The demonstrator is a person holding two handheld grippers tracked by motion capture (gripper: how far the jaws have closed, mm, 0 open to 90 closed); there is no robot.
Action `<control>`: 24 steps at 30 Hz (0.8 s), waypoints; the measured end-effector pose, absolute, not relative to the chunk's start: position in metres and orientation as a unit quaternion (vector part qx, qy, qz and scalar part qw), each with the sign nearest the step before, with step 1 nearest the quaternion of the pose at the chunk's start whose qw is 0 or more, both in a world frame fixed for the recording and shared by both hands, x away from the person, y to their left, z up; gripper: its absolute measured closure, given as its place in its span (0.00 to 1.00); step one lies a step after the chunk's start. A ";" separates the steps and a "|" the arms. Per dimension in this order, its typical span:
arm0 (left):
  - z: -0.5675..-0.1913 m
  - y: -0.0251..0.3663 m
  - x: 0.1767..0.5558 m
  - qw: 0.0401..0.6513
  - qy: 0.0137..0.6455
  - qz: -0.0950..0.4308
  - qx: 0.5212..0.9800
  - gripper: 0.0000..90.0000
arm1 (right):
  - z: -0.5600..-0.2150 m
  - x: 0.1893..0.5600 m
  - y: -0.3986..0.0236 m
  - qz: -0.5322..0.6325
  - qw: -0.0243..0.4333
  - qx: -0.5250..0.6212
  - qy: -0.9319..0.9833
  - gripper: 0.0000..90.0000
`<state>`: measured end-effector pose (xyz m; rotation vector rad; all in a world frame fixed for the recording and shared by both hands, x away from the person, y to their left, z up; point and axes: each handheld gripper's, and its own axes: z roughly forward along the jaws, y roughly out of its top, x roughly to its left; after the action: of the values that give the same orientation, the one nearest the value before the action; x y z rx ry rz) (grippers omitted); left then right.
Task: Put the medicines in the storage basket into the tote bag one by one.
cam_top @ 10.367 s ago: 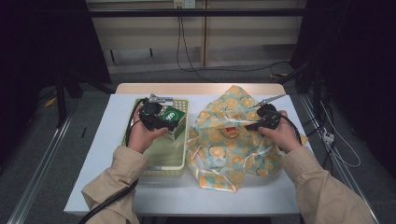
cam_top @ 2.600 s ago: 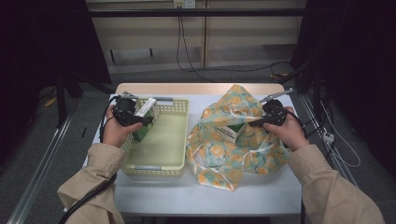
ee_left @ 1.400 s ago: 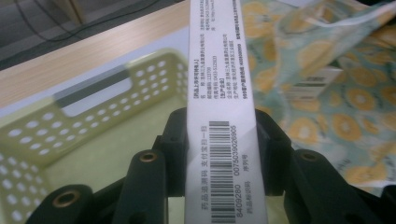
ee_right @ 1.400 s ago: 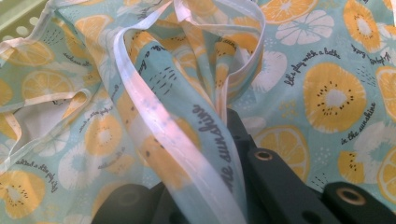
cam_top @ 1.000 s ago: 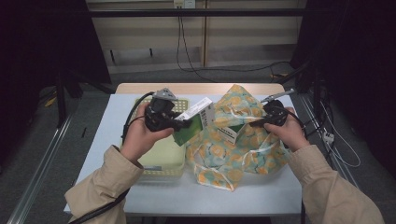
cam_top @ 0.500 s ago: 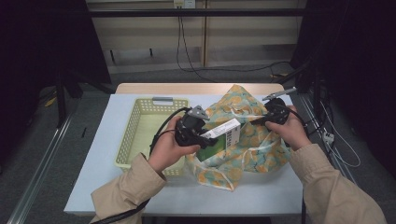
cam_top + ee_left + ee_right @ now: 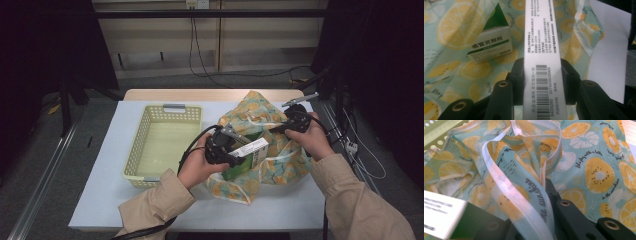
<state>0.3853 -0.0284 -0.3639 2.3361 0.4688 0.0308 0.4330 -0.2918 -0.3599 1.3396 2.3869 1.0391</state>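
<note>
- Two medicine boxes: one pinched in the left hand-held gripper over the lemon-print bag, another lying inside.
- Right hand-held gripper clamps the bag's rim.
- One yellow basket on the bench.

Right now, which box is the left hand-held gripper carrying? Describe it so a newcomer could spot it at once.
Start at the lemon-print cloth bag on the right half of the table, beside the yellow basket. Over the bag's near edge, the left hand-held gripper clamps a green-and-white box. Its white side bears a barcode, unlike the other, similar box lying loose in the bag.
</note>
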 end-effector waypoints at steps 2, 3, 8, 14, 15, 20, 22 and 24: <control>-0.369 -0.034 0.386 0.366 0.182 0.012 0.913 0.70 | -0.360 0.433 -0.291 0.352 0.107 0.455 0.811 0.99; -0.371 -0.036 0.386 0.366 0.183 0.009 0.912 0.70 | -0.360 0.433 -0.291 0.352 0.107 0.455 0.811 0.99; -0.383 -0.047 0.388 0.364 0.191 0.008 0.912 0.70 | -0.360 0.433 -0.291 0.352 0.107 0.455 0.811 0.99; -0.387 -0.060 0.397 0.371 0.209 0.019 0.905 0.70 | -0.360 0.433 -0.292 0.352 0.108 0.455 0.811 0.99; -0.387 -0.061 0.398 0.364 0.207 0.024 0.908 0.70 | -0.360 0.433 -0.292 0.352 0.107 0.455 0.811 0.99; -0.389 -0.069 0.405 0.367 0.216 0.030 0.904 0.70 | -0.358 0.432 -0.293 0.353 0.110 0.455 0.810 0.99; -0.390 -0.072 0.406 0.368 0.221 0.033 0.902 0.70 | -0.357 0.432 -0.294 0.353 0.112 0.456 0.809 0.99; -0.391 -0.074 0.408 0.370 0.225 0.033 0.901 0.70 | -0.355 0.432 -0.295 0.353 0.113 0.456 0.809 0.99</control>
<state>0.4081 -0.0743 -0.3910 2.3110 0.5775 0.0851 0.4320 -0.2951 -0.3553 1.3382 2.3733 1.0372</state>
